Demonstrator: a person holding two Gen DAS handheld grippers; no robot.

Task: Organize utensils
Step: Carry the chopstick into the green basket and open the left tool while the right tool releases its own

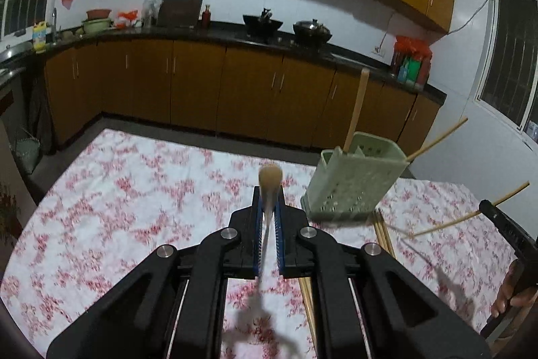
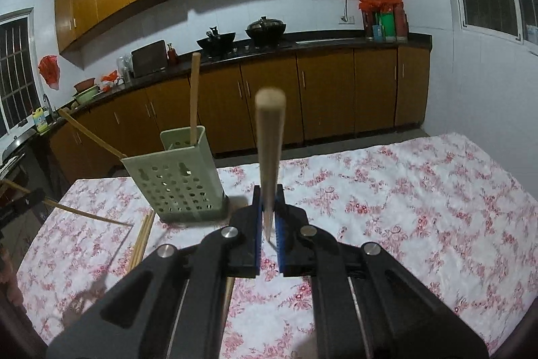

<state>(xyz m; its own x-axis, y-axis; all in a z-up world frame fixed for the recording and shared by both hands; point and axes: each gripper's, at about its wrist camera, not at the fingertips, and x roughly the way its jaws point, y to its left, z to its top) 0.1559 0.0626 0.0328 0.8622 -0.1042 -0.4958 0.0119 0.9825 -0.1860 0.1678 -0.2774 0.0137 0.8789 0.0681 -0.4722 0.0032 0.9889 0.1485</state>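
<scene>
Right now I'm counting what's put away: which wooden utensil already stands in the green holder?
The long wooden handle standing upright in the green holder; the others are clamped in grippers or lying on the tablecloth.

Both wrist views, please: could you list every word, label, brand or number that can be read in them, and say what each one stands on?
No text can be read in either view.
Yellow bottle by the sink: it has a label, too small and blurred to read.
Bottles and packets at the end of the counter: printed, but nothing legible.
Green utensil holder: only holes, no lettering.
Floral tablecloth: pattern only.
</scene>
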